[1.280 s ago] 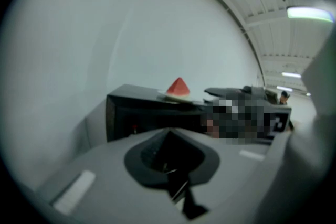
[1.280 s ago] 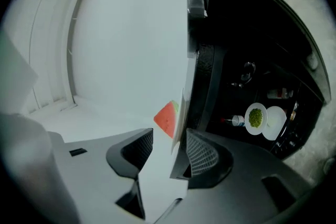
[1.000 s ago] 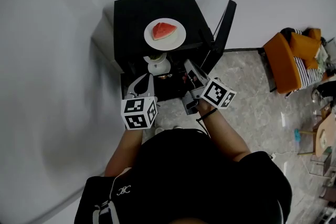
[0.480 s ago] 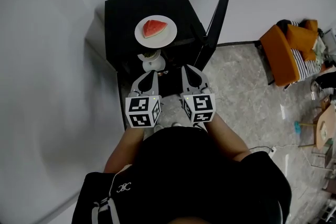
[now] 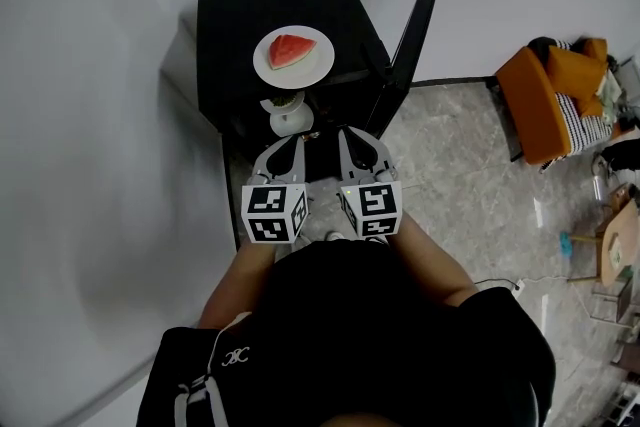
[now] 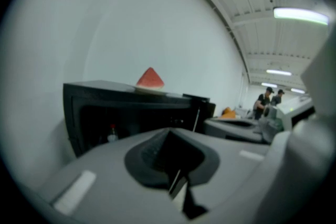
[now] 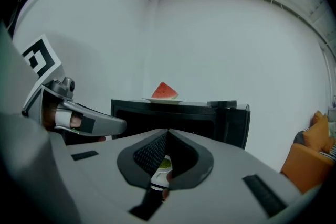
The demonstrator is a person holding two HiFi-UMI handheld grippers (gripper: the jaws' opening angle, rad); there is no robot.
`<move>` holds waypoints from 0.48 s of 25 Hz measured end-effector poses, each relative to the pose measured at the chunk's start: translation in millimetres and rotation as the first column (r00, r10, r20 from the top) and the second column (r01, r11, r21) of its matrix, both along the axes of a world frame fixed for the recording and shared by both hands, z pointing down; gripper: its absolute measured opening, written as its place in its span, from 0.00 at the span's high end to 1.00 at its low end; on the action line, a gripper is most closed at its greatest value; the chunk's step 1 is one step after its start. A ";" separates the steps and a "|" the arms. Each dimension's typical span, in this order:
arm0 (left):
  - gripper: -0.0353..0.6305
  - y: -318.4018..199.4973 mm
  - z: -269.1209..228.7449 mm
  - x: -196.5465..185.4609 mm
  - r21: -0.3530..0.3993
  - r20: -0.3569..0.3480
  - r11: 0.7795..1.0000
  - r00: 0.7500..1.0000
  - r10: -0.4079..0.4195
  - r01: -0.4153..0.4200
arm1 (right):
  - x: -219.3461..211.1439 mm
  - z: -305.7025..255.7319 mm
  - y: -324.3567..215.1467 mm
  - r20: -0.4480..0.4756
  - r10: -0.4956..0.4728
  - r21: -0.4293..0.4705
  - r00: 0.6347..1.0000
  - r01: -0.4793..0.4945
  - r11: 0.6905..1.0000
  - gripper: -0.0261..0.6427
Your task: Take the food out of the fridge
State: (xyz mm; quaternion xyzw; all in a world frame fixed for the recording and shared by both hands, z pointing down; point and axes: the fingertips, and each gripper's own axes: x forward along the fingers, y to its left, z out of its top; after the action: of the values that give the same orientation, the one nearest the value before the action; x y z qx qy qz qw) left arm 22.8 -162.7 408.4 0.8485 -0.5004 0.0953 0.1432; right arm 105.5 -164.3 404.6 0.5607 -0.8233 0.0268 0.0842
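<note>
1. We held the left gripper (image 5: 285, 147) and the right gripper (image 5: 347, 137) side by side, near each other but apart. Both were aimed at the open front of the black fridge (image 5: 270, 5).
2. The left fingers were pressed together at the tips with nothing between them. The right fingers were likewise closed and empty.
3. A white bowl (image 5: 286, 120) with something green in it stood at the fridge's open front, just beyond the left fingers and slightly left of the right fingers.
4. The watermelon slice (image 5: 290, 50) lay on a white plate (image 5: 318, 67) on top of the fridge, farther ahead of and above both pairs of fingers.
5. The fridge door (image 5: 410, 45) stood open, ahead and right of the right fingers.
6. A small red-capped bottle (image 6: 112, 134) stood inside the fridge, ahead and left of the left fingers.
</note>
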 end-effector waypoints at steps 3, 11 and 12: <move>0.96 0.9 2.4 -2.6 0.005 0.024 1.000 0.999 -0.026 0.026 | -1.2 3.7 -0.3 0.011 -0.010 -0.017 1.000 0.010 1.000 0.96; 0.95 3.4 8.1 -19.9 -0.035 -0.003 0.995 0.996 -0.093 0.093 | -10.7 17.1 -2.7 0.038 -0.059 -0.062 0.998 0.061 0.996 0.96; 0.95 4.4 9.2 -21.9 -0.039 -0.003 0.994 0.995 -0.100 0.100 | -13.2 19.7 -2.8 0.041 -0.070 -0.068 0.997 0.072 0.995 0.96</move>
State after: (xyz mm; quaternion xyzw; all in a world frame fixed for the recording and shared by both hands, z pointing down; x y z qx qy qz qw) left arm 0.9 -158.4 417.6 0.8197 -0.5400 0.0957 0.1655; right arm 92.3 -167.0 424.3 0.5273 -0.8427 0.0631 0.0888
